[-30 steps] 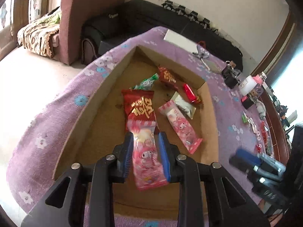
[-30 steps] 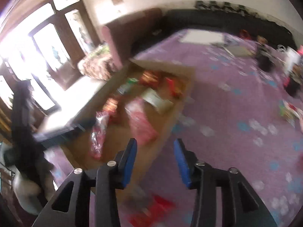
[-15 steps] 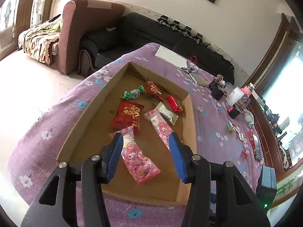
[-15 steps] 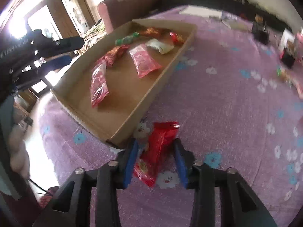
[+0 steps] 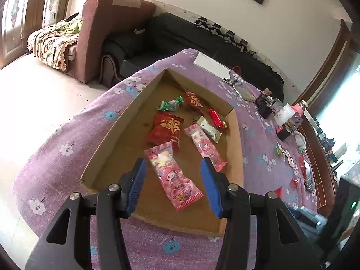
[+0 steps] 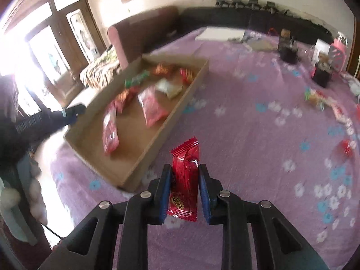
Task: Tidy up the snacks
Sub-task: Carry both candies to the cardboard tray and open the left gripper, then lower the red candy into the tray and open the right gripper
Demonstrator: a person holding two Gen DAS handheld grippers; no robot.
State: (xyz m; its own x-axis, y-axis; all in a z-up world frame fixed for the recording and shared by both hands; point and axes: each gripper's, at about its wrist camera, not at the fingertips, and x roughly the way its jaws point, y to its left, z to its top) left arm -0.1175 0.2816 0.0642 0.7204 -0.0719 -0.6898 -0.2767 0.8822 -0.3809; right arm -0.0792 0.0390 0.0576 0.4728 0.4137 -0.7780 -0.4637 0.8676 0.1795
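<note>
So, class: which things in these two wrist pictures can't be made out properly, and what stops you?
- Red packet in the right gripper: label too small, finger hides its edge.
- Snacks in the cardboard tray, right view: motion blur.
- Small items on the purple cloth, left view: too small, near the rim.

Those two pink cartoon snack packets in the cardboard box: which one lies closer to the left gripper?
The larger pink packet, lying between the open left gripper fingers at the cardboard box's near end. The slimmer pink packet lies farther in, toward the right wall.
</note>
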